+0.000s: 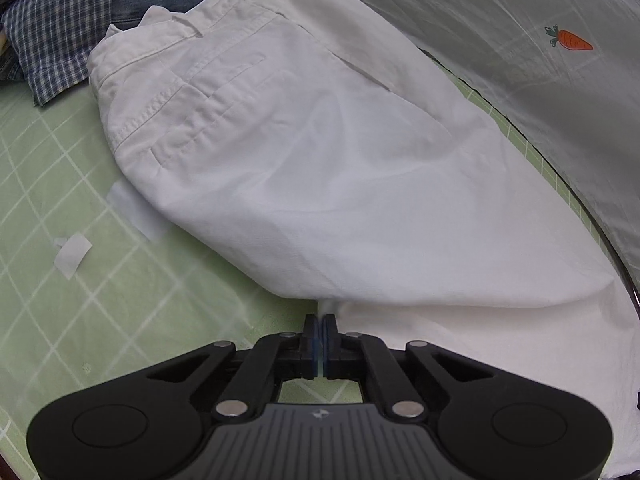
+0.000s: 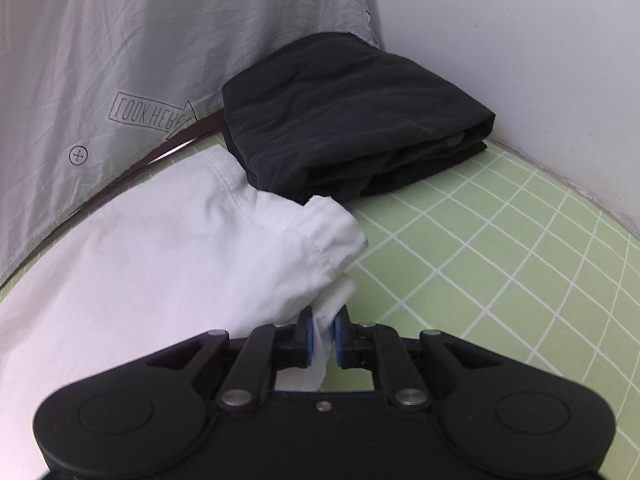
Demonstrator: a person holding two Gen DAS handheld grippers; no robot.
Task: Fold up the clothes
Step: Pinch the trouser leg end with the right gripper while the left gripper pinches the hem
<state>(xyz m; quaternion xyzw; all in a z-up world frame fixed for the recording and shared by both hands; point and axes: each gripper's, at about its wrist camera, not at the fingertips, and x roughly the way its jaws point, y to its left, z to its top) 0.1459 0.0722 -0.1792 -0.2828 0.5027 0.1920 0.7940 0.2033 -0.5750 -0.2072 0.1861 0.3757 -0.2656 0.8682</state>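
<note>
White trousers [image 1: 304,152] spread across green gridded surface [image 1: 72,184], waistband toward plaid pile [image 1: 60,32], folded black garment [image 2: 344,120] just beyond hem

Soft, light, limp cotton, likely to sag and crease; best gripped at hem or seamed edges. Right tongs [image 2: 323,334] clamped on hem cloth; left tongs [image 1: 321,330] pressed together at trouser-leg edge, cloth between pads not discernible

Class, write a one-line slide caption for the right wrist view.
Right tool pinches the white trousers' hem beside a folded black garment.
</note>
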